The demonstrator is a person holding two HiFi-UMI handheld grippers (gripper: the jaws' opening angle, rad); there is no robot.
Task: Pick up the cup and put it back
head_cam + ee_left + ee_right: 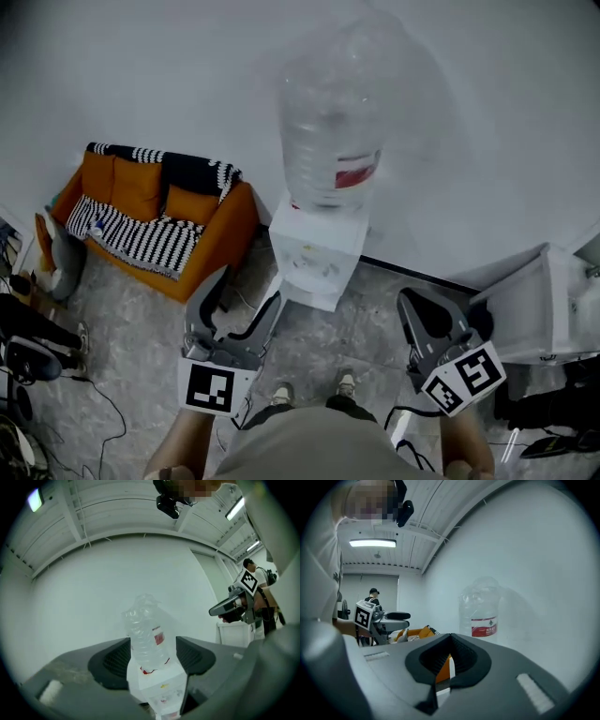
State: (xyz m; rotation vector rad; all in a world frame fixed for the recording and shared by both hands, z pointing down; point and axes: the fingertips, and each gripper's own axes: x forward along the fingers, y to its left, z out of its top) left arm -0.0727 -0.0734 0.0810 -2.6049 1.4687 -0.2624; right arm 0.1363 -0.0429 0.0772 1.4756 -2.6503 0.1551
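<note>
White wall (141,75) behind, speckled stone floor (131,319) below. Water dispenser (317,258) stood against the wall with a large clear bottle (330,122) inverted on top, red label showing. Orange sofa (155,211) with a striped throw sat to its left, a white cabinet (525,305) to its right.

Cup: not found in any of the 3 views. I could make out nothing cup-shaped on the dispenser's front, the floor or the sofa. I judged the task to be at its very start, at approach and search.

Left gripper (246,295): 2 jaws spread wide, nothing between them. The dispenser only showed far off through the gap.

Right gripper (449,660): pads drawn almost together with a thin slit left, pinching nothing.

Both pointed roughly level toward the dispenser, well apart from it.

To do the step well, I reckoned:
- Locate the cup first. Near the dispenser taps was my guess only.
- Commit 1 gripper. The left stood open, so it suited.
- Come in level and centre the cup between the pads.
- Close gently on the wall, not the rim. A light cup would crush or tip.
</note>
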